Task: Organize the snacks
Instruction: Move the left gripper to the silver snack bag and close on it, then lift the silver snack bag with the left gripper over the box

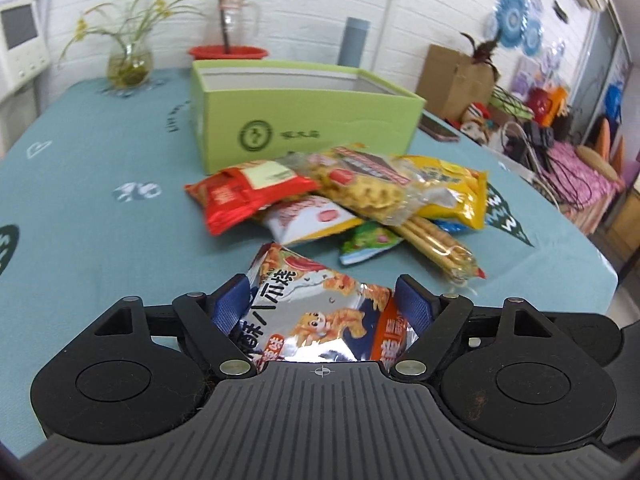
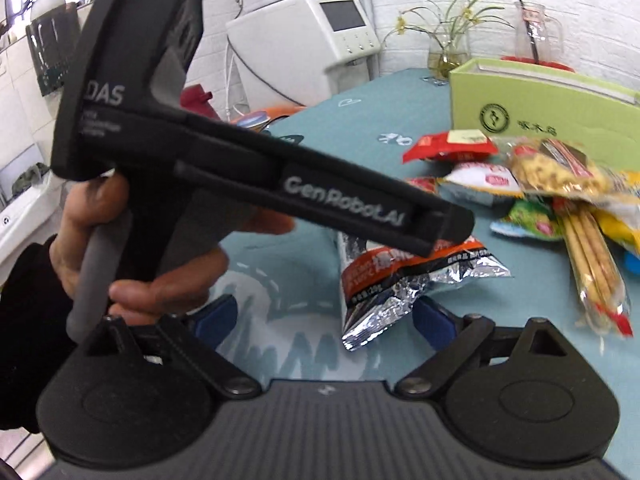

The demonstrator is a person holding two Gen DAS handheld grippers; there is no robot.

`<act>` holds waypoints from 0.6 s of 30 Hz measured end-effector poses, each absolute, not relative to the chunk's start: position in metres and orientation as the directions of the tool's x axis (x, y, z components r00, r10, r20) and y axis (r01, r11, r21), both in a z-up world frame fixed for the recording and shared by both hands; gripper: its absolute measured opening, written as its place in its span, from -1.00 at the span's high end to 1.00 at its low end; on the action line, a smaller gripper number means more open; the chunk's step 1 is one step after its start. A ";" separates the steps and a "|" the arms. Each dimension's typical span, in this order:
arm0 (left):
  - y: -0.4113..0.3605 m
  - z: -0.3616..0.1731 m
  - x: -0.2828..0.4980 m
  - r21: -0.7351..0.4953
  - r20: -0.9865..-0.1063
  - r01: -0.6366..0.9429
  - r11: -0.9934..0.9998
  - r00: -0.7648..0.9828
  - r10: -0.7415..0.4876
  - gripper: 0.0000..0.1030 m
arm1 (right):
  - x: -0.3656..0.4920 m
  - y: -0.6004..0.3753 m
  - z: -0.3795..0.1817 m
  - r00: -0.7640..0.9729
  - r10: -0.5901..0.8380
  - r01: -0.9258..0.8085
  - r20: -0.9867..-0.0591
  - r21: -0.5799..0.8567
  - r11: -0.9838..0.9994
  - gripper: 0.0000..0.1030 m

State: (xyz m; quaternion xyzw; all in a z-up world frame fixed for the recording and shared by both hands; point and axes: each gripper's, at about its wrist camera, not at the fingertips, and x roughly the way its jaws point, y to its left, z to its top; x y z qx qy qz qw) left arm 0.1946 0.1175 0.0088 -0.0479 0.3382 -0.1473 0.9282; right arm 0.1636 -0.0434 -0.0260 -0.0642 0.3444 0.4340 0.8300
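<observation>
Teal tablecloth (image 1: 100, 152), pale brick wall behind. Just short of the snack heap before the green box (image 1: 304, 120), the left gripper (image 1: 324, 300) straddles a crinkly foil packet (image 1: 320, 312); whether its pads bite yet, I cannot tell. Squeeze gently, lift clear. Right gripper (image 2: 324, 320) hangs spread, empty.

Crinkled foil snack packet (image 1: 320, 312) on tablecloth

left tongs (image 1: 322, 300) straddle a foil snack packet (image 1: 320, 312) before the green box (image 1: 304, 116).
</observation>
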 end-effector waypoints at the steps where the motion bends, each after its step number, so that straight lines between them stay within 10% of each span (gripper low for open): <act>1: 0.113 0.009 0.195 -0.180 -0.615 0.240 0.954 0.729 -0.300 -0.30 | 0.162 -0.047 -0.027 0.388 0.676 -0.759 -0.626 0.200 0.620 -0.81; 18: 0.122 0.030 0.187 -0.213 -0.604 0.137 0.967 0.760 -0.240 -0.28 | 0.187 -0.055 -0.008 0.477 0.655 -0.773 -0.586 0.075 0.630 -0.80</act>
